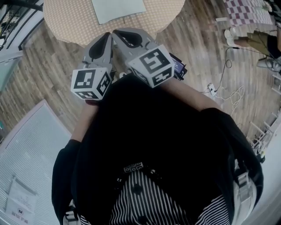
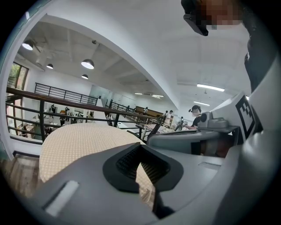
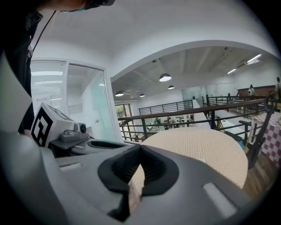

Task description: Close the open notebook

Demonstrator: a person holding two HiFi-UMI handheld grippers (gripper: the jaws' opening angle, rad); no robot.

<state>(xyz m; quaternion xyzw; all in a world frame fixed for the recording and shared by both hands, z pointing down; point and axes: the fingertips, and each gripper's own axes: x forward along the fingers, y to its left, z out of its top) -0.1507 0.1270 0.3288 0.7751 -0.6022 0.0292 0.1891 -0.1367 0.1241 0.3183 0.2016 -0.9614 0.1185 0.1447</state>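
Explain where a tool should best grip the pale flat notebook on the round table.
Probably the near edge of the pale flat notebook, coming from the person's side: it lies flat on the round beige table, and that edge faces the left tool and right tool.

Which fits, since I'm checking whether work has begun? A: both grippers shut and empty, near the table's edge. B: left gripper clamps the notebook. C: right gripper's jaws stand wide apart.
A: left gripper and right gripper each show jaws together with nothing between, tips at the table rim, short of the notebook.
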